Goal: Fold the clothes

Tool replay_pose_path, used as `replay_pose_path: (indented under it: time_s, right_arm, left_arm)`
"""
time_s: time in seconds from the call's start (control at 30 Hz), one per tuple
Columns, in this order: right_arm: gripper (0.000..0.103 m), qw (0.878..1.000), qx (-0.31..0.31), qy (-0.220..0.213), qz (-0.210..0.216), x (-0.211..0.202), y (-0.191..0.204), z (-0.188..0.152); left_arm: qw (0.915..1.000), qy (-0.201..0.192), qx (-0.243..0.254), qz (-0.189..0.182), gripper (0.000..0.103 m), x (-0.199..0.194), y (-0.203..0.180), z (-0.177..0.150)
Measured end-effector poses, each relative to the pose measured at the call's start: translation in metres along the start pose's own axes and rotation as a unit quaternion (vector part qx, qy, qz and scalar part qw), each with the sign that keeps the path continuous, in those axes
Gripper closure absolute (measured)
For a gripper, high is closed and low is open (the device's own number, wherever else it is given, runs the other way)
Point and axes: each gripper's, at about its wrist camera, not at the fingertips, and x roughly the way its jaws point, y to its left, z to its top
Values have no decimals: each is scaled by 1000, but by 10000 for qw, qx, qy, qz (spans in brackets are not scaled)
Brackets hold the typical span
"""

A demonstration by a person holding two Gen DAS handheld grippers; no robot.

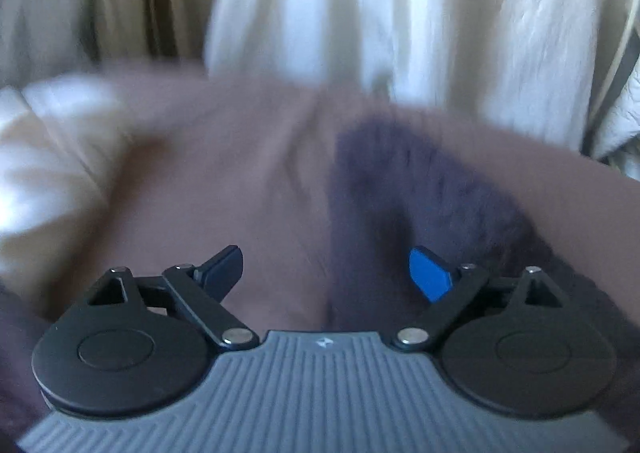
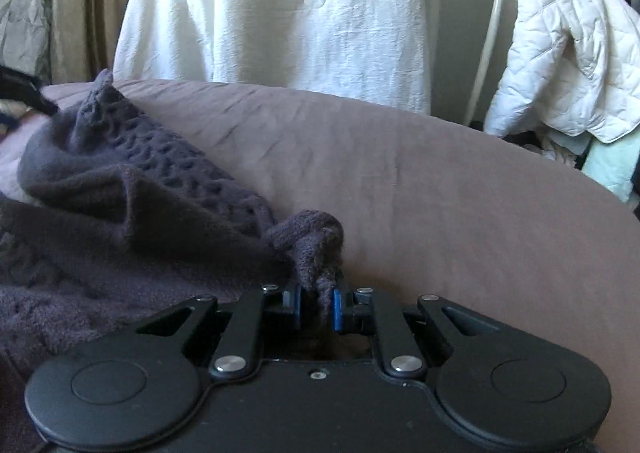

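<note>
A dark purple-grey knitted garment lies crumpled on a mauve sheet, spreading from the left toward the middle. My right gripper is shut on a bunched corner of that knit, which sticks up between the blue pads. In the blurred left wrist view the same knitted garment runs from the middle to the right edge. My left gripper hovers over the mauve sheet with its jaws wide apart and nothing between them; its right finger is above the knit's edge.
A white cloth hangs behind the sheet, with beige curtains to its left. A white quilted jacket drapes over a pile at the right, beside a pale curved rail. Pale bedding lies left.
</note>
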Motion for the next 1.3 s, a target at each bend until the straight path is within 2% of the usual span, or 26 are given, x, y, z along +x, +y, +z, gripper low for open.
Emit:
replay_pose_path:
  time_s: [0.03,0.07,0.1,0.13,0.2,0.27,0.33,0.37,0.43,0.47,0.5,0.57,0.6,0.67,0.7,0.73,0.8,0.83,0.97,1.03,1.1,1.17,1.2,1.23,1.27,1.3]
  right_arm:
    - [88,10000,46,-28,53,0,0,2]
    - [88,9999,91,-58,106,0,-1,4]
    - [88,9997,128,-97,160,-2,-3,3]
    - [88,9996,139,-144,203,-2,-4,1]
    - [88,9991,109,-307,276,-7,-6,0]
    - [88,9979,35,-576,308,-12,-3,4]
    - [88,9955,-70,-873,358,-18,1,9]
    - [88,9946,-186,-966,342,-17,5,14]
    - [81,9922,-424,-1153,223,-9,18,27]
    - [61,9915,-498,-1196,89,-3,24,34]
    - [53,9923,-490,-1138,-41,2,26,40]
    - [49,9947,-215,-980,-239,3,22,53]
    - [48,9950,50,-978,-200,-3,15,56]
    - [35,9937,535,-980,38,-17,-5,53]
    - [32,9932,742,-876,169,-21,-16,49]
    - [28,9921,956,-756,293,-25,-28,45]
    - [28,9875,1440,-428,468,-33,-54,27]
    - [28,9829,1728,-272,568,-37,-67,17]
    - [28,9578,2738,194,857,-49,-113,-32]
    - [28,9442,3123,346,985,-52,-122,-53]
    - [27,9325,3402,388,1148,-57,-125,-67]
    - [26,9287,3469,319,1272,-54,-121,-69]
    - [26,9309,3382,311,1344,-48,-115,-65]
    - [26,9333,3285,309,1418,-41,-108,-60]
    - [25,9365,3153,335,1500,-35,-99,-55]
    - [25,9404,2992,366,1574,-29,-89,-50]
  left_arm:
    - [9992,262,-232,-202,21,13,6,1]
    - [9996,214,-13,-189,33,15,1,3]
    - [9995,121,271,-146,69,16,-5,5]
    - [9984,28,554,-102,87,16,-12,7]
    - [9879,-619,1369,373,88,-7,-38,4]
    - [9642,-1565,1935,918,89,-40,-60,1]
    - [9475,-2219,1903,1295,92,-65,-66,6]
    - [9435,-2373,1784,1474,92,-71,-66,11]
    - [9387,-2272,1776,1890,86,-65,-60,22]
    - [9349,-2147,1857,2131,85,-58,-57,26]
    - [9301,-1939,1930,2451,83,-47,-53,31]
    - [9231,-1522,1818,3029,83,-36,-35,31]
    - [9271,-1370,1639,3079,81,-37,-24,29]
    - [9454,-1176,1292,2750,64,-49,1,18]
    - [9544,-1119,1235,2475,48,-56,13,13]
    - [9625,-1068,1191,2193,40,-63,24,7]
    - [9772,-854,1302,1442,38,-78,44,-8]
    - [9799,-723,1456,1153,36,-80,49,-15]
    - [9783,-155,2050,254,29,-82,57,-40]
    - [9749,64,2224,-80,18,-79,58,-52]
    - [9685,194,2480,-153,15,-74,53,-61]
    - [9583,222,2848,19,15,-64,45,-72]
    - [9523,193,3039,183,23,-57,41,-75]
    - [9475,165,3185,243,48,-55,35,-79]
    - [9426,138,3325,288,61,-54,30,-84]
    - [9338,46,3541,505,99,-57,20,-89]
